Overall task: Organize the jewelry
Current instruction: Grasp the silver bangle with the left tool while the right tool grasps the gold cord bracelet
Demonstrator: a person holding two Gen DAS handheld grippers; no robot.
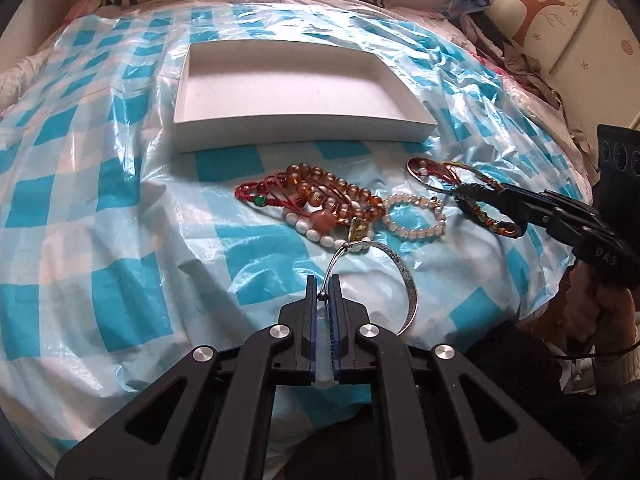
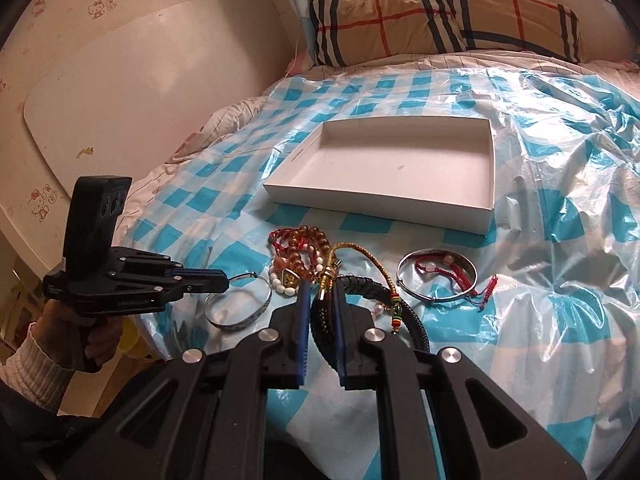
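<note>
Two grippers work over a bed covered with a blue-checked plastic sheet [image 1: 100,184]. In the left wrist view, the left gripper [image 1: 323,292] tilts steeply down, and its jaws are closed on the thin end of a silver bangle [image 1: 400,276]. The bangle curves away to the right, near the front edge of the bed. Beyond it lies a heap of bead bracelets [image 1: 320,196], and further back a white box [image 1: 300,92] with its long side across the view. At the right edge, the right gripper [image 1: 496,196] pinches a black braided bracelet [image 1: 480,216].

In the right wrist view, the right gripper [image 2: 320,292] clamps this black braided bracelet [image 2: 400,304], which loops to the right. The left gripper [image 2: 224,280], held by a hand [image 2: 96,340], points to the right at the silver bangle [image 2: 240,304].
</note>
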